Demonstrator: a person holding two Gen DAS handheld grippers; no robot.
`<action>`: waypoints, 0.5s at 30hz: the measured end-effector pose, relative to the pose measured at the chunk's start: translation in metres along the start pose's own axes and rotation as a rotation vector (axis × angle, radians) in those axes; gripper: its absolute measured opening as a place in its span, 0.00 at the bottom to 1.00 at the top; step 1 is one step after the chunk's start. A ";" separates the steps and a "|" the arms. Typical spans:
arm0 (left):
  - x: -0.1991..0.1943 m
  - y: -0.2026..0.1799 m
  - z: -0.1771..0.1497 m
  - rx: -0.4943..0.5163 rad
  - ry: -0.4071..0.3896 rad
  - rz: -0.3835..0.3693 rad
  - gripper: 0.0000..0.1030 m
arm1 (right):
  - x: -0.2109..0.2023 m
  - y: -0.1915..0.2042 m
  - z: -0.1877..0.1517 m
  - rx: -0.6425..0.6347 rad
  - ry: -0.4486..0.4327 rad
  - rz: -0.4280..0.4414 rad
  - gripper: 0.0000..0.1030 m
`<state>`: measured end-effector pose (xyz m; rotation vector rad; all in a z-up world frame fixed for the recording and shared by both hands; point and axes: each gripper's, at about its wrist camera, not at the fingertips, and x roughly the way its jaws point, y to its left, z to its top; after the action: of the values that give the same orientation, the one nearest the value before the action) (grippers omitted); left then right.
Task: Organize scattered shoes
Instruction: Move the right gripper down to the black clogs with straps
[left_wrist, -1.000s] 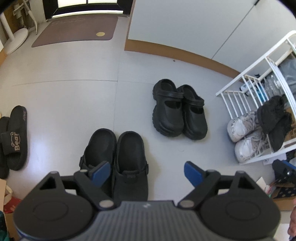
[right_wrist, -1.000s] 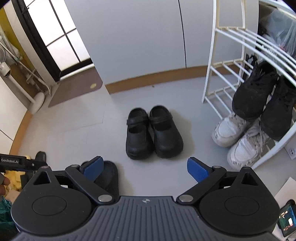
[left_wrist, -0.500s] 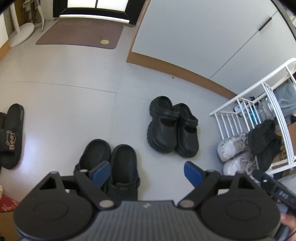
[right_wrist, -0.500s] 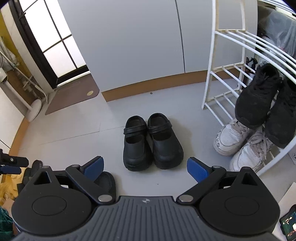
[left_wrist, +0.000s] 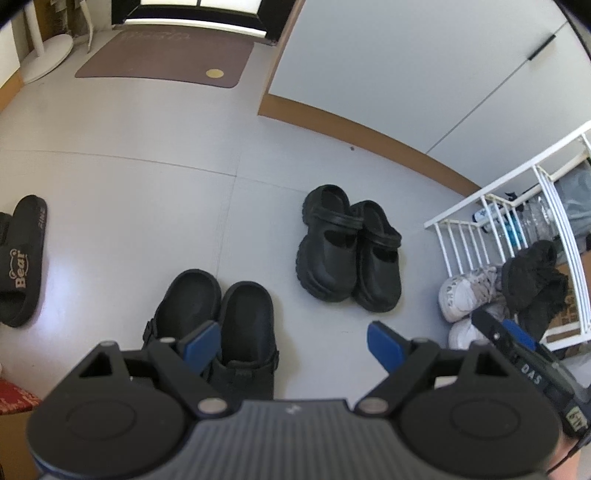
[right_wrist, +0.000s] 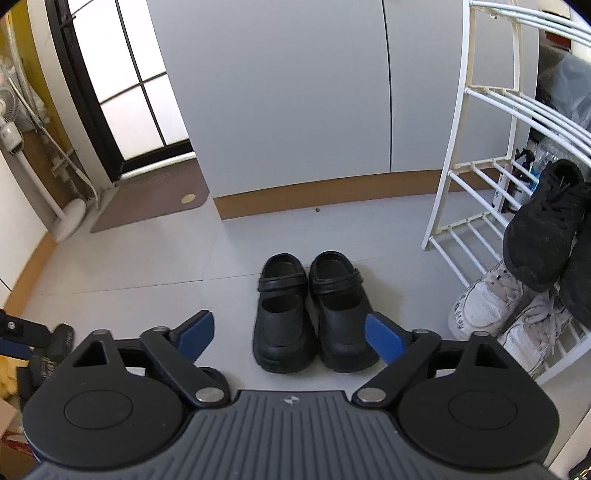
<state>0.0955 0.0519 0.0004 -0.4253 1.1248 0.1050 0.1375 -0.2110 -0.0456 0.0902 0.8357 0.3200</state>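
Closing in on the strapped black shoes, the right gripper hangs above and just short of the pair, which stands side by side on the grey floor about midway between the brown skirting of the wall and the foot of the white shoe rack. Its jaws are closing, yet nothing sits between the blue pads; both shoes lie beyond the tips. The left gripper hovers with its jaws wide apart and empty over the black clogs, already set together near the viewer's side of the floor. A black slide sandal lies well apart at the left edge, and white sneakers with black sneakers occupy the rack's lower tiers.

The step in hand looks like the approach to pick up one strapped shoe, probably bound for the rack. The next move calls for lowering further and straddling a single shoe, likely across its heel rim or strap, without catching its touching neighbour.

Against the frame a second earlier, the right view sits lower and nearer the pair, which fills more of the picture, and its pads stand closer together. The left view has rolled a little; its opening is unchanged.
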 end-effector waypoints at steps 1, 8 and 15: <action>0.002 -0.002 0.001 0.002 0.001 0.002 0.86 | 0.002 0.000 0.001 -0.004 -0.008 -0.003 0.81; 0.010 -0.007 0.004 0.006 0.010 0.012 0.86 | 0.019 -0.010 0.002 0.037 -0.025 0.005 0.81; 0.024 -0.015 0.007 0.011 0.004 -0.006 0.87 | 0.050 -0.013 -0.005 0.047 -0.013 -0.022 0.81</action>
<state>0.1161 0.0377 -0.0139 -0.4194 1.1271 0.0924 0.1680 -0.2079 -0.0872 0.1266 0.8306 0.2788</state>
